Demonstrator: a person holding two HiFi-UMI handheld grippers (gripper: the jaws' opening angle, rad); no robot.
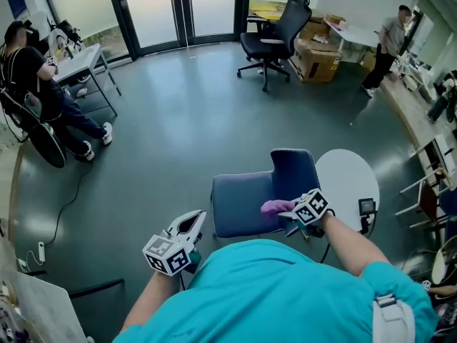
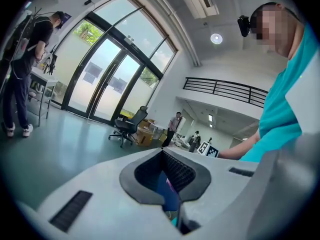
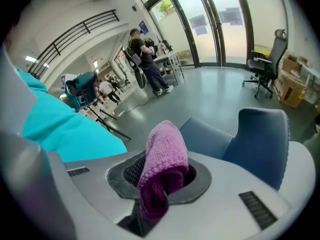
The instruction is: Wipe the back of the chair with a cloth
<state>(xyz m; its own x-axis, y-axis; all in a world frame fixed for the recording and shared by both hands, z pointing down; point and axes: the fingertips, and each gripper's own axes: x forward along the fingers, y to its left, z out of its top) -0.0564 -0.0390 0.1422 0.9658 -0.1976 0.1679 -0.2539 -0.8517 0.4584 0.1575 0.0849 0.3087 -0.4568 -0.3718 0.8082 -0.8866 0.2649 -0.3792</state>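
Near the middle of the floor, a blue chair [image 1: 246,204] is seen, its back at the right; over the seat, just beside that back, the right gripper [image 1: 291,213] is clamped on a purple cloth [image 1: 275,207]; at the near left, the left gripper [image 1: 187,227] is held closed, nothing between its jaws.

The person wears a turquoise short-sleeved shirt [image 1: 285,291]. A grey strap [image 1: 391,320] with a pale buckle lies on its right shoulder. A small black camera [image 2: 243,25] sits on the head. The left hand-held gripper [image 1: 191,221] and the right hand-held gripper [image 1: 287,214] both have a smooth light-grey shell. Each one carries a white cube [image 1: 168,254] with black square markers on its faces. Around the jaws there is a dark grey collar with ribbed black pads [image 2: 182,173], and narrow dark slots [image 2: 70,210] are cut into the shell.
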